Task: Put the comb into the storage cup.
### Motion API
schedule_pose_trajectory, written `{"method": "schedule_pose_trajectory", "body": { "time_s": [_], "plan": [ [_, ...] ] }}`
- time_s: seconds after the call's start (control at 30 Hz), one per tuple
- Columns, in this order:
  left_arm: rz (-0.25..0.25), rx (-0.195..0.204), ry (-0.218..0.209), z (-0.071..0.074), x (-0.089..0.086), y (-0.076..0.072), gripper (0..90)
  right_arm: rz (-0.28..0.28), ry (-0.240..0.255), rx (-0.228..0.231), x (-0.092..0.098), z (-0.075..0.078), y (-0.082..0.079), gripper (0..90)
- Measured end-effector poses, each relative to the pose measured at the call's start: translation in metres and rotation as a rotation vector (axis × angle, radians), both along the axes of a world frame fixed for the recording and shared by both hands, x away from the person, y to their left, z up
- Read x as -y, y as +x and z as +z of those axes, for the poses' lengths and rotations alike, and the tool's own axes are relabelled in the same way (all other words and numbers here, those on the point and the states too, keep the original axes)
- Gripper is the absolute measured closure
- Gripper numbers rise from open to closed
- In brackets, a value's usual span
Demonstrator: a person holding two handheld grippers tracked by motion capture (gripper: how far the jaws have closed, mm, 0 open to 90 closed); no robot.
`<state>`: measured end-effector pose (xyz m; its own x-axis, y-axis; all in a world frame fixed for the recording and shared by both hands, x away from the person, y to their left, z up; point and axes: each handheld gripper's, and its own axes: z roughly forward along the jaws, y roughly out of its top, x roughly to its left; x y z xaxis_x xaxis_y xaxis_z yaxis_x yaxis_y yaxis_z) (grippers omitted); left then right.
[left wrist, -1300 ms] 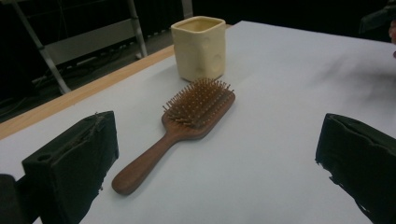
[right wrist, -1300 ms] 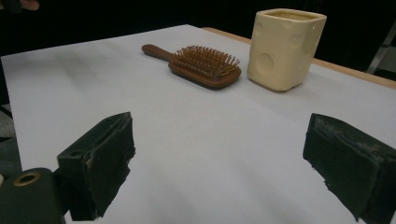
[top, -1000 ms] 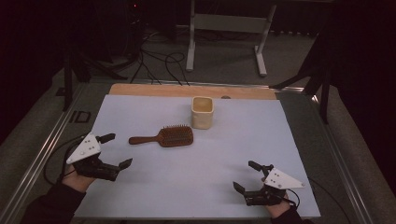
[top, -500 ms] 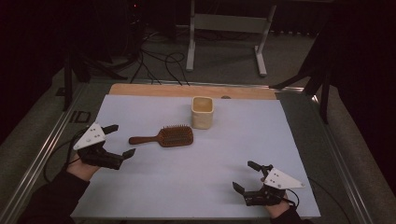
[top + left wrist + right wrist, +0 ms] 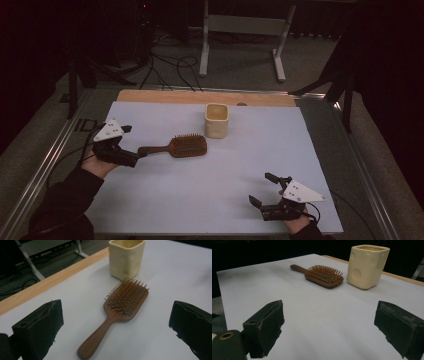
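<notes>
Hairbrush (image 5: 117, 312) handle between left tongs (image 5: 112, 332)

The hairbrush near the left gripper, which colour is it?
The hairbrush is reddish-brown wood, bristles included; the left gripper view shows it best.

Light: dim room, dark surroundings; pale bench (image 5: 210, 195) lit evenly from above.
Shadows: soft, faint.
Focus: near fingers (image 5: 40, 327) slightly blurred; beyond them sharp.
Glare: none.
</notes>
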<state>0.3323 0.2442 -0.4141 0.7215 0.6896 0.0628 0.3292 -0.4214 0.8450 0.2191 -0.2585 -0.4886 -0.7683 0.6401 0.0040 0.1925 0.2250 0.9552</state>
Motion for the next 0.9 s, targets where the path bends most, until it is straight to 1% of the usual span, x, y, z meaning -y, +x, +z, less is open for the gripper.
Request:
{"method": "schedule_pose_trajectory", "body": {
  "time_s": [0.13, 0.2, 0.23, 0.37, 0.4, 0.47, 0.53, 0.6, 0.7, 0.73, 0.8, 0.9],
  "plan": [
    [0.009, -0.011, 0.009, -0.001, 0.0, 0.008, 0.1, 0.0, 0.002, -0.002, 0.0, 0.0, 0.0, 8.6],
    [0.018, -0.016, 0.034, -0.002, 0.001, 0.011, 0.8, 0.002, 0.001, -0.001, -0.001, 0.0, 0.0, 8.6],
    [0.016, -0.026, 0.04, -0.003, 0.001, 0.013, 1.6, 0.002, 0.001, -0.001, -0.001, 0.0, 0.0, 8.6],
    [0.028, -0.041, 0.068, -0.007, 0.003, 0.021, 6.7, 0.004, 0.001, -0.005, -0.002, 0.0, -0.001, 8.6],
    [0.032, -0.041, 0.076, -0.009, 0.003, 0.023, 8.9, 0.005, 0.001, -0.006, -0.002, 0.0, -0.001, 8.6],
    [0.027, -0.041, 0.078, -0.011, 0.004, 0.026, 14.4, 0.006, 0.002, -0.006, -0.002, 0.0, 0.0, 8.6],
    [0.028, -0.04, 0.08, -0.014, 0.005, 0.029, 18.1, 0.008, 0.0, -0.006, -0.002, 0.0, 0.0, 8.6],
    [0.028, -0.037, 0.093, -0.017, 0.005, 0.032, 22.7, 0.009, -0.001, -0.005, -0.002, 0.0, -0.001, 8.6],
    [0.036, -0.042, 0.094, -0.021, 0.005, 0.037, 32.1, 0.011, -0.001, -0.004, -0.002, 0.0, 0.0, 8.6],
    [0.041, -0.042, 0.103, -0.022, 0.005, 0.038, 34.4, 0.011, -0.001, -0.005, -0.002, 0.0, 0.0, 8.6],
    [0.055, -0.055, 0.106, -0.024, 0.005, 0.042, 40.0, 0.012, 0.0, -0.005, -0.002, 0.0, 0.0, 8.6],
    [0.068, -0.071, 0.121, -0.027, 0.006, 0.047, 46.1, 0.013, 0.0, -0.005, -0.002, 0.0, 0.0, 8.6]
  ]
}}
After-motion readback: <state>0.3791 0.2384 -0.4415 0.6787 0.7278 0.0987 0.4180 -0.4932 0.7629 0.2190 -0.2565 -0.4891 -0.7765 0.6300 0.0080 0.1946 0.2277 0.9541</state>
